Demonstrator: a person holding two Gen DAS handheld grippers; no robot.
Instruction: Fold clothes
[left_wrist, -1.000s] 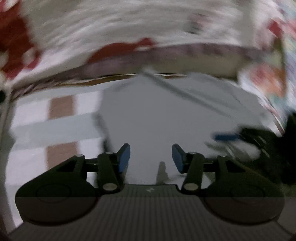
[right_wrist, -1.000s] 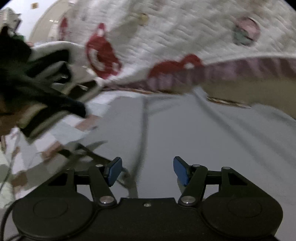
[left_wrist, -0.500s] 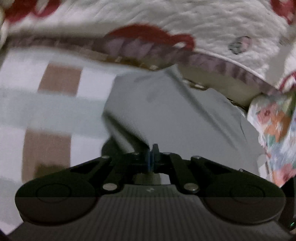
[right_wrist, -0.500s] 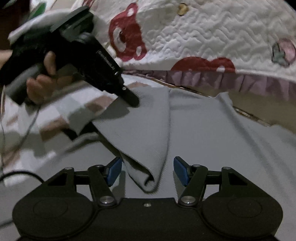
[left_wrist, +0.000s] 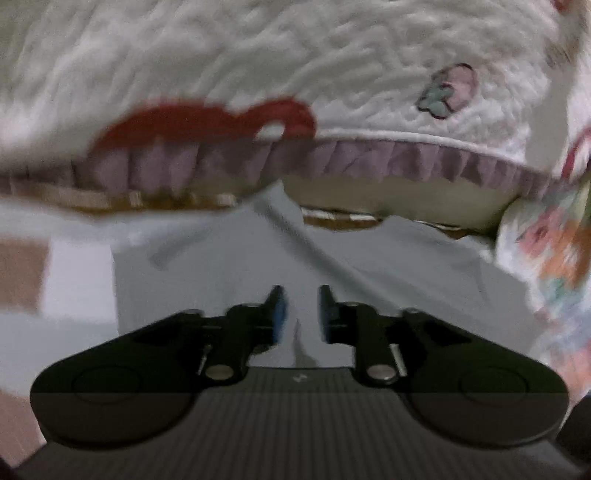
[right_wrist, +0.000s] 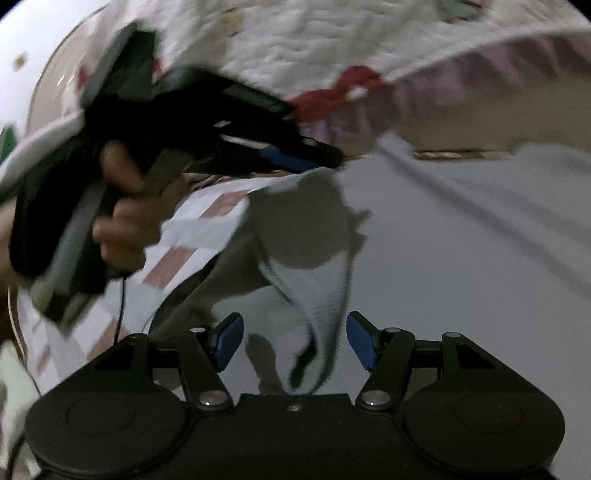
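Opening at this moment, the left gripper (left_wrist: 298, 308) shows a narrow gap between its blue pads, with nothing between them in its own view; only the grey garment (left_wrist: 369, 266) lies flat beneath. Seen from the right wrist, this gripper sits at ten o'clock, held in a hand (right_wrist: 122, 214), its tips just above a raised edge of the cloth at twelve o'clock from the right gripper; whether they touch that edge is lost in blur. The right gripper (right_wrist: 294, 339) stands with its jaws wide apart, and a folded flap of the grey garment (right_wrist: 321, 314) hangs down into the gap without either pad pressing on it. From that flap the garment spreads out toward three o'clock, with a long crease running toward one o'clock. Under it, at nine o'clock, lies a checked sheet (right_wrist: 192, 236) in white, pale blue and brown squares. At twelve o'clock a white quilted blanket (left_wrist: 295, 66) with red shapes and a mauve ruffled edge overhangs the far side. A floral cloth (left_wrist: 554, 258) shows at three o'clock in the left view. No container appears.
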